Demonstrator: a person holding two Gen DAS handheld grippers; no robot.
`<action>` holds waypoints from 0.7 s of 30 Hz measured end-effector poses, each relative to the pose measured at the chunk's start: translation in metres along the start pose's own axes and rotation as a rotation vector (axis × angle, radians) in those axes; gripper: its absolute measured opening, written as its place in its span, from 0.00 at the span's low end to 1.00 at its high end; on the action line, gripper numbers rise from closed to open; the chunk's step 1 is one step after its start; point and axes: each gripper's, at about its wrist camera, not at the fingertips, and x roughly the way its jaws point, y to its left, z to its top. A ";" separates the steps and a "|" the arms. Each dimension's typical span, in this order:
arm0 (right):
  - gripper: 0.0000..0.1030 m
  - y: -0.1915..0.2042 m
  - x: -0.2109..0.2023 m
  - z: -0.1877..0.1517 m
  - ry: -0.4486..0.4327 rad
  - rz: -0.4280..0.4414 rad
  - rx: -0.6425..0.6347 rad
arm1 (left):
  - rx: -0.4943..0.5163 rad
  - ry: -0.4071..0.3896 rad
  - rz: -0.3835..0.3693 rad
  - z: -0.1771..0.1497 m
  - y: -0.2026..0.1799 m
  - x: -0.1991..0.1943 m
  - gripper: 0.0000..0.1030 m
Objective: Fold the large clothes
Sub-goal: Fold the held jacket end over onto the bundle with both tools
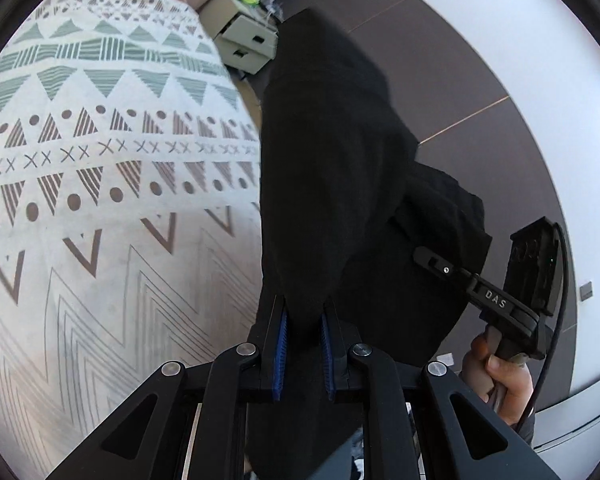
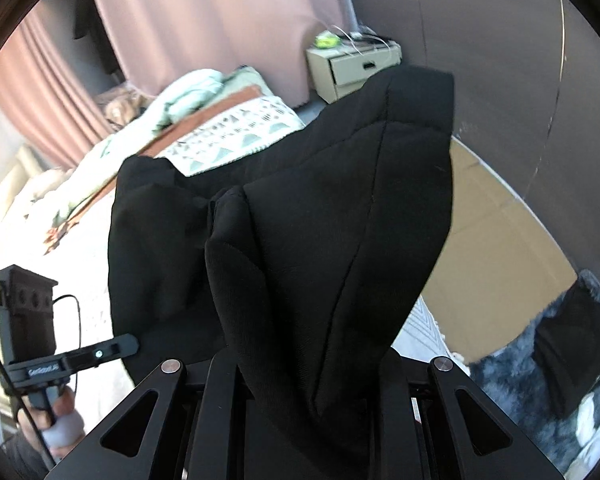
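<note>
Patterned bedspread (image 1: 100,208) behind black garment (image 1: 332,168)

Ahead and to the left of my left gripper spread the bed (image 1: 100,240), covered by a white quilt (image 1: 80,140) printed with green and brown triangles, dots, crosses and zigzags. At its far end, beyond my right gripper, a crumpled pale green blanket (image 2: 188,96) lay on the bed.
</note>
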 end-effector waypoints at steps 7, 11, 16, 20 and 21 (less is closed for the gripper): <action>0.23 -0.011 0.061 0.013 0.020 -0.035 0.053 | -0.054 0.033 0.056 0.015 0.043 0.029 0.15; 0.67 -0.028 0.082 0.010 0.038 -0.171 0.121 | -0.056 0.073 0.166 0.018 0.059 0.047 0.18; 0.70 -0.051 0.052 -0.017 -0.010 -0.137 0.231 | -0.045 0.085 0.157 0.013 0.062 0.044 0.44; 0.70 -0.072 -0.007 -0.053 -0.121 -0.147 0.296 | -0.009 0.081 0.189 0.008 0.059 0.038 0.55; 0.71 -0.076 -0.023 -0.065 -0.151 -0.143 0.317 | -0.019 0.094 0.181 0.007 0.061 0.039 0.55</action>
